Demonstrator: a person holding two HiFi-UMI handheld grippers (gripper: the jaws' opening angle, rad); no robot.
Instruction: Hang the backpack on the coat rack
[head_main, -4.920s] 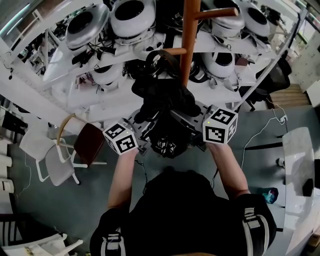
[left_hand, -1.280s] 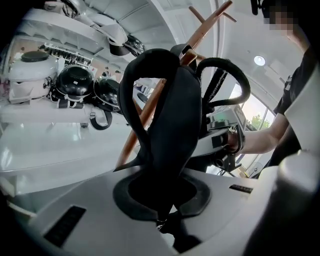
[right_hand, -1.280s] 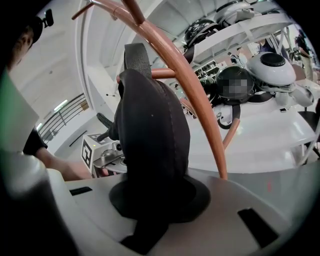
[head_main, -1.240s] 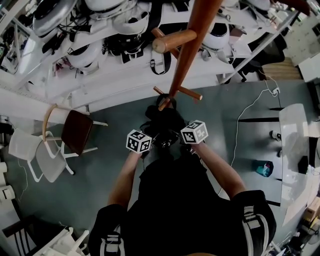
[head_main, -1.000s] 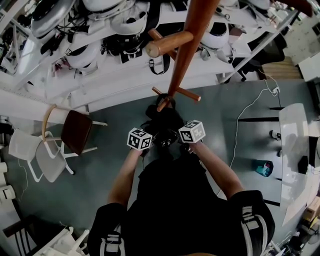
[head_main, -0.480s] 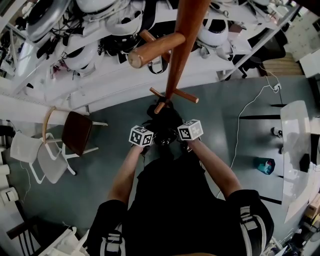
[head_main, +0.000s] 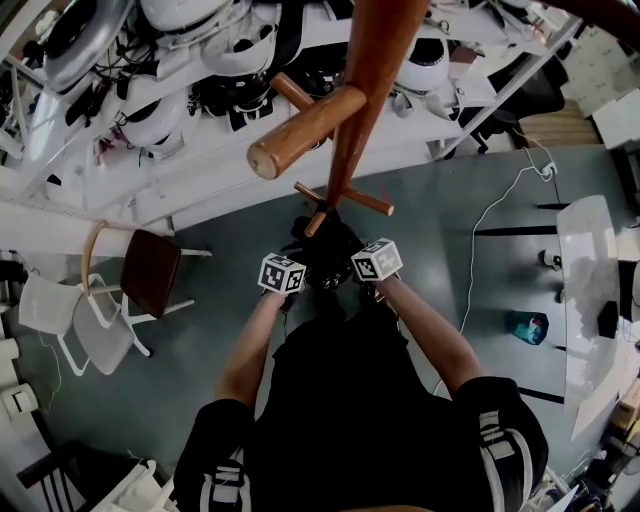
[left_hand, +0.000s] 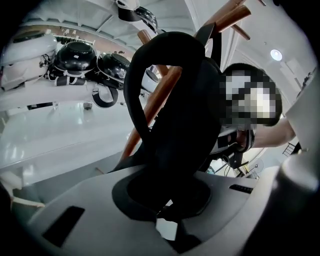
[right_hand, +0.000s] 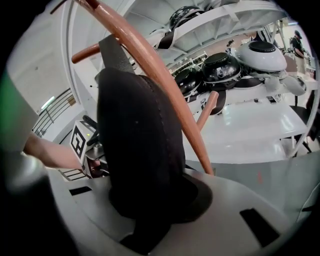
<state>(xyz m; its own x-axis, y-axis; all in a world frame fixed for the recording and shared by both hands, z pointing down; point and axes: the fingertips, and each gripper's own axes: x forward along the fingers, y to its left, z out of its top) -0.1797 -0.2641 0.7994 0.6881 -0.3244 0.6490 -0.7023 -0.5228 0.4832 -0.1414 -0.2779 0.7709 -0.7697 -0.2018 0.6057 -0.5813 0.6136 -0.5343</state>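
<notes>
Left claw (left_hand: 167, 212) clenched on black backpack (head_main: 328, 246), fabric fills gap between its jaws

Right claw (right_hand: 150, 217) grasps padded part of same backpack; its jaws just opened slightly wider, fabric between them, pads on it

Backpack sits between two claws and rises ahead of them

Top loop (left_hand: 142, 85) stands above left claw, wooden pole of coat rack (head_main: 352, 140) visible through it

Lower peg (head_main: 316, 218) just ahead of both claws, at top of backpack; whether loop sits over peg, cannot tell
</notes>
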